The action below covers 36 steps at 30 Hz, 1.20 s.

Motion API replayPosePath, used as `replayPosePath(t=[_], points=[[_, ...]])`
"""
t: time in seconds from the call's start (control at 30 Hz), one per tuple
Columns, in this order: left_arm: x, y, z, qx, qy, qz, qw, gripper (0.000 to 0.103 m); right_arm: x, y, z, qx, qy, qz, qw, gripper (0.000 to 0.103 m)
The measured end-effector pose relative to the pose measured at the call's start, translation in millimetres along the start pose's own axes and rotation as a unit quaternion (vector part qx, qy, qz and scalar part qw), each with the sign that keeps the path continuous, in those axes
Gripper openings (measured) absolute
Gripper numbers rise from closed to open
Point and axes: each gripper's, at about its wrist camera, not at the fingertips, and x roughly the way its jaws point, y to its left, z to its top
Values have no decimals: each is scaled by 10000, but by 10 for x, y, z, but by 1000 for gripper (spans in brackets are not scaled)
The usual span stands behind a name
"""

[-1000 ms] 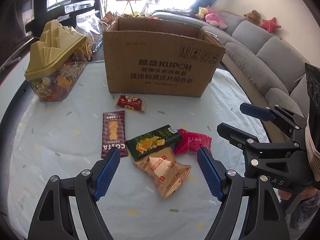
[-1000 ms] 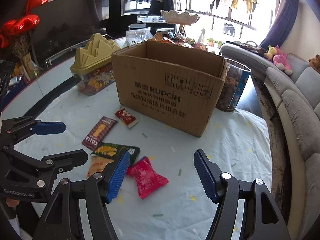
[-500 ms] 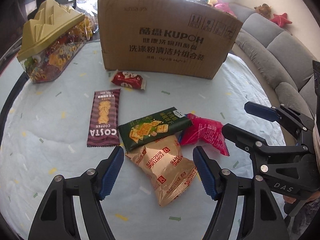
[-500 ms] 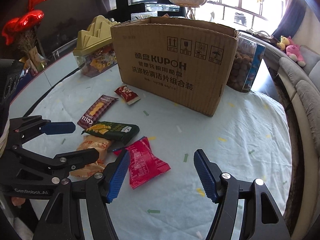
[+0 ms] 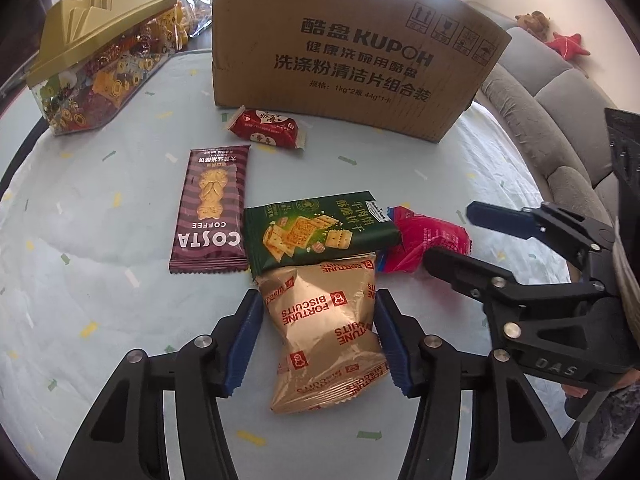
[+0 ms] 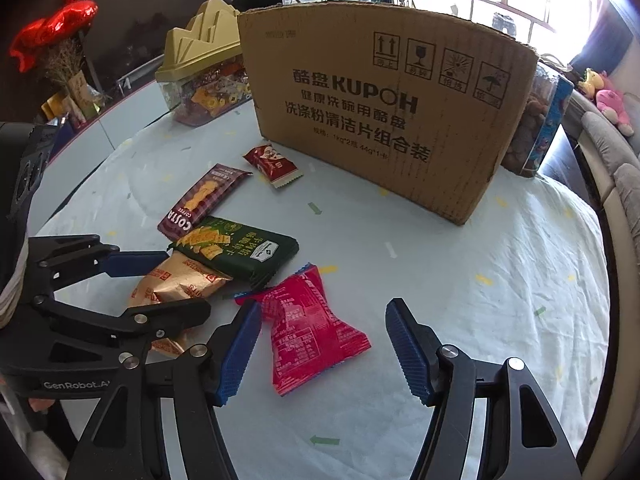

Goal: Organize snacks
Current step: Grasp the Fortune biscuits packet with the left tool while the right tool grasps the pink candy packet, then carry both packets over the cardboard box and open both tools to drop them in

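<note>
Pale cloth covers the round surface, with a grey sofa off to one side.

My gold biscuit bag lies flat on the cloth, right between the two blue pads of my left gripper. The pads are apart, one on each side of the bag, very close to its edges, but I do not think they squeeze it yet. My pink packet lies just beside the gold bag. My right gripper is open around it, the left pad close to it and the right pad with a gap.

A green cracker pack lies across the top end of the gold bag and over a corner of the pink packet too. Next to that is a purple coffee biscuit pack. A small red candy pack sits near the foot of the big cardboard box. A clear tub with a gold lid stands to the left of the box.

I think I am at the grabbing step, with both hands. Next I should close each gripper gently on its packet, so nothing inside gets crushed. Then I lift up. The green pack may drag along, so I should pull slowly. The box looks like where they go, and I cannot see inside it from here.
</note>
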Motion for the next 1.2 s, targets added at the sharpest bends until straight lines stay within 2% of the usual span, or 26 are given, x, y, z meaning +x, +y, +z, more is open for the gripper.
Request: replayPosePath(t=[0.1,0.23,0.4,0.6,0.77,1.2], points=[[-27,19,-16,58,-40,-15,10000,49,71,15,-2,48,174,69,9998,54],[-82,1,-62,165,-96,-55,9998,40,82,62,-31,23,275,-14,9996,51],[-144,11,-126,224,-150,-138,9995,39,20,125,-61,107,294,-118,9994,38],[-271,73,-184,248,-272,-265,9990,39,-139,203,-133,336,92,-450,9984,36],[-469,67,-162,314,-521,-361,9975,39,-329,253,-136,544,-154,-563,9968,36],[-922,107,242,577,-1335,-237,9891,39,-795,320,107,908,-917,-1003,9865,36]])
